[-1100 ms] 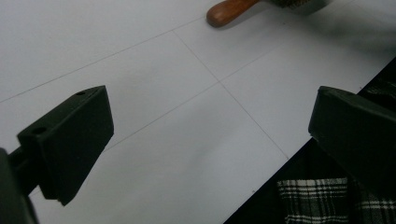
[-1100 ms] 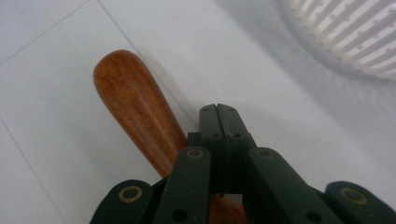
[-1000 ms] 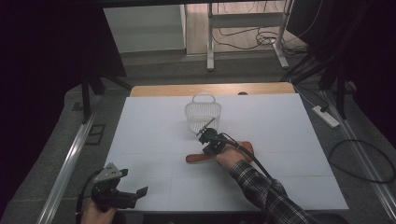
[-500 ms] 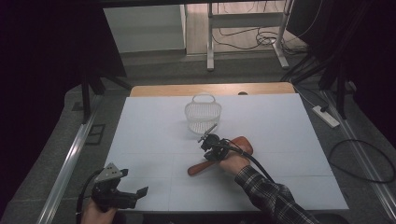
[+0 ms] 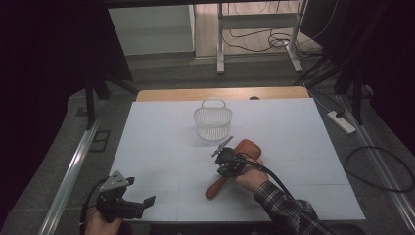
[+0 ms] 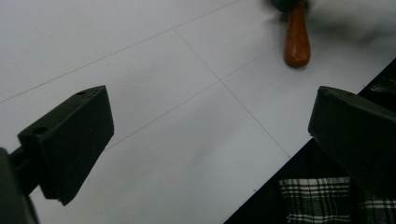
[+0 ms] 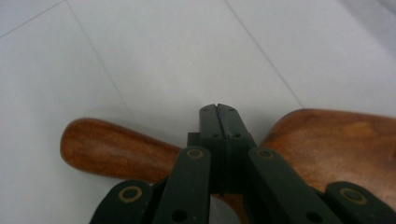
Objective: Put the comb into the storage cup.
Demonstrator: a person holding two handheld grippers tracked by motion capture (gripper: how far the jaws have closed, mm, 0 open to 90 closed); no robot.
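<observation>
My left claw (image 5: 128, 201) sits low at the near left corner of the bench, held in my left hand (image 5: 100, 223), its two black jaws spread wide apart with nothing between them, its grey three-cornered plate facing up. My right claw (image 5: 223, 147) reaches out over the middle of the bench, jaws pressed flat together and closed on nothing, tips angled away from me. My right hand (image 5: 248, 177) grips its body, a black cable trailing back along my checked sleeve (image 5: 288, 211).
</observation>
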